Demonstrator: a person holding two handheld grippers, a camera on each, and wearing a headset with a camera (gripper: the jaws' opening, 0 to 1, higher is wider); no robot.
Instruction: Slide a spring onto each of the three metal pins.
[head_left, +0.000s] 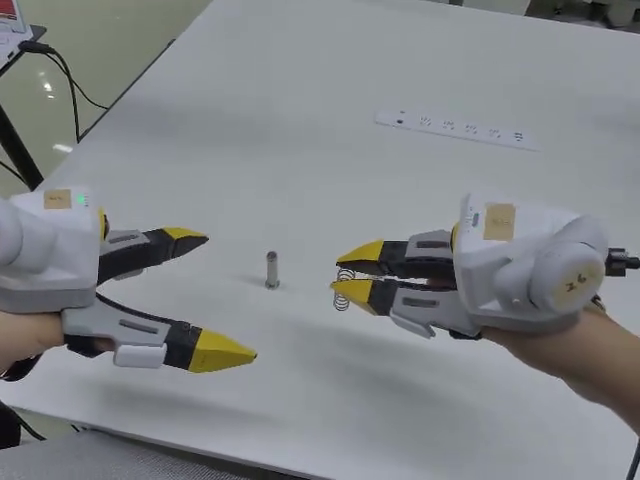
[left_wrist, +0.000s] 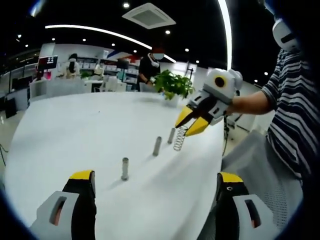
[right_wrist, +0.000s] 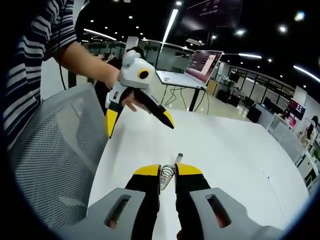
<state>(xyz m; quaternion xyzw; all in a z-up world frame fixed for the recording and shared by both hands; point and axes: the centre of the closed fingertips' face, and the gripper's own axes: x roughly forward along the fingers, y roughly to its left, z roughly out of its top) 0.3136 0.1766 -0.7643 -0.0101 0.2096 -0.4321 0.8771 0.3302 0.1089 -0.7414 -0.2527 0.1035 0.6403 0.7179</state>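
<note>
Three short metal pins stand in a row on the white table: the nearest (left_wrist: 125, 168), the middle (left_wrist: 157, 146) and the farthest (left_wrist: 171, 135). In the head view one pin (head_left: 271, 270) stands between the grippers. My right gripper (head_left: 346, 275) is shut on a small steel spring (head_left: 343, 293), which hangs just beside the farthest pin. In the right gripper view the spring (right_wrist: 167, 177) sits between the yellow tips of the right gripper (right_wrist: 168, 170), with a pin (right_wrist: 179, 158) just beyond. My left gripper (head_left: 214, 296) stands wide open left of the pins, holding nothing.
A white power strip (head_left: 455, 128) lies at the back of the table. Black cables (head_left: 70, 85) run off the table's left edge. A grey mesh chair (right_wrist: 50, 165) stands by the table's near edge. A laptop (right_wrist: 200, 67) and a potted plant (left_wrist: 172, 85) sit farther away.
</note>
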